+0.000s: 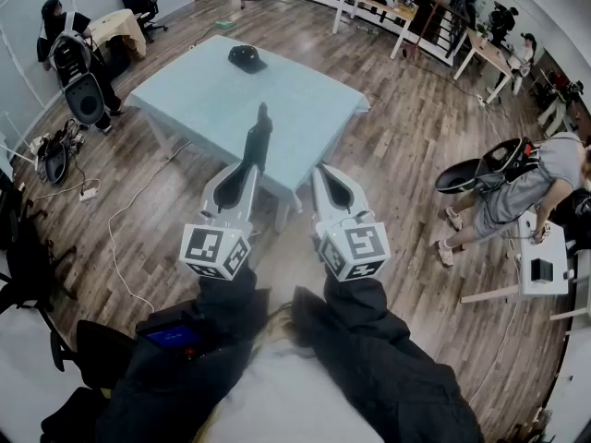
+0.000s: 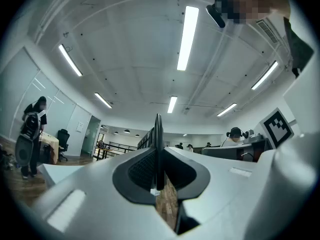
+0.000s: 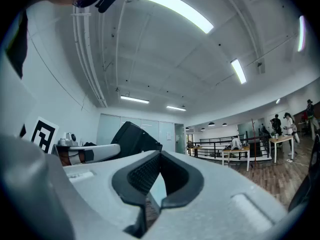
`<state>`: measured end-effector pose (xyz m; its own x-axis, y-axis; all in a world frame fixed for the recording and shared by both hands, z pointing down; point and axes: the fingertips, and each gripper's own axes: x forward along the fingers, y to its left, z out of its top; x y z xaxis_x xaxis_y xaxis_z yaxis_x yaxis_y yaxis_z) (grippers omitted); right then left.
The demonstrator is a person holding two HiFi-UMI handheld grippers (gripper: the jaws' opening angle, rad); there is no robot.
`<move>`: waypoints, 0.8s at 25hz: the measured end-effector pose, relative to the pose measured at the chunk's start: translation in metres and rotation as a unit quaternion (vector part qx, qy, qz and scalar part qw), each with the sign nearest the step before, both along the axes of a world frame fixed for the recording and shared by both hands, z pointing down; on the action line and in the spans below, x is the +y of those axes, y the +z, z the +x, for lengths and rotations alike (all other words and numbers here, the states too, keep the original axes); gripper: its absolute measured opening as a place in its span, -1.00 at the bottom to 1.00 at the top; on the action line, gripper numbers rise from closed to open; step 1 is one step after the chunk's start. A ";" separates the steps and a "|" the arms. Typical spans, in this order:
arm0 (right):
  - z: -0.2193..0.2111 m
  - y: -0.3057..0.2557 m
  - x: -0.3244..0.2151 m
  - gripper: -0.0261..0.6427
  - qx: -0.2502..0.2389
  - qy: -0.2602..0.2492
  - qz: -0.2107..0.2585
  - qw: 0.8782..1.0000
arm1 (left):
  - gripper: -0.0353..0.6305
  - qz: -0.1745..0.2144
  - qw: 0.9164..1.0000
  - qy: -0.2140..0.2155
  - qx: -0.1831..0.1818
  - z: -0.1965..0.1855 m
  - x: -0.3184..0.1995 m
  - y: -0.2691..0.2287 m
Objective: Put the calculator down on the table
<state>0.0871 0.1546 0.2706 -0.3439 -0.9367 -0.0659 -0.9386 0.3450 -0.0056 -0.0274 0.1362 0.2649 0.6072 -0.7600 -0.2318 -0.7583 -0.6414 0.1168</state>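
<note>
Your dark sleeves [image 1: 369,358] lie nearest the camera. Your left gripper [image 1: 247,169] has its fingers clamped on the calculator [image 1: 259,137], a thin slab held edge-up in the air and seen against the near part of the table [image 1: 212,100]. Your right gripper [image 1: 325,172] has its fingers closed and empty. A dark object [image 1: 247,58] sits at the table's far side.

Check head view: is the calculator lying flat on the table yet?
No, the calculator stands on edge, clamped between the jaws of the left gripper, and is held over the near edge of the table.
</note>
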 end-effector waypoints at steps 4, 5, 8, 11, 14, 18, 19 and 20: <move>-0.003 -0.001 -0.010 -0.92 0.000 0.002 0.004 1.000 | -0.76 0.006 1.000 0.000 0.002 -0.004 -0.008 0.000; -0.003 0.001 -0.011 -0.92 0.001 -0.001 0.004 1.000 | -0.76 0.005 1.000 0.000 0.002 -0.004 -0.008 0.001; -0.004 0.004 -0.010 -0.92 0.003 -0.005 0.002 1.000 | -0.76 0.001 1.000 -0.001 0.002 -0.003 -0.007 0.003; -0.008 0.003 -0.011 -0.92 0.002 -0.005 0.000 1.000 | -0.76 0.001 1.000 -0.001 0.002 -0.006 -0.008 0.002; -0.012 0.006 -0.011 -0.92 0.002 -0.007 -0.003 1.000 | -0.76 -0.003 1.000 -0.002 0.001 -0.011 -0.007 0.004; -0.015 0.010 -0.008 -0.92 0.003 -0.011 -0.006 1.000 | -0.76 -0.009 1.000 -0.002 0.000 -0.013 -0.004 0.009; -0.016 0.011 -0.008 -0.92 0.004 -0.012 -0.006 1.000 | -0.76 -0.010 1.000 -0.002 -0.001 -0.013 -0.004 0.009; -0.018 0.011 -0.007 -0.92 0.005 -0.013 -0.007 1.000 | -0.76 -0.012 1.000 -0.002 -0.001 -0.013 -0.003 0.010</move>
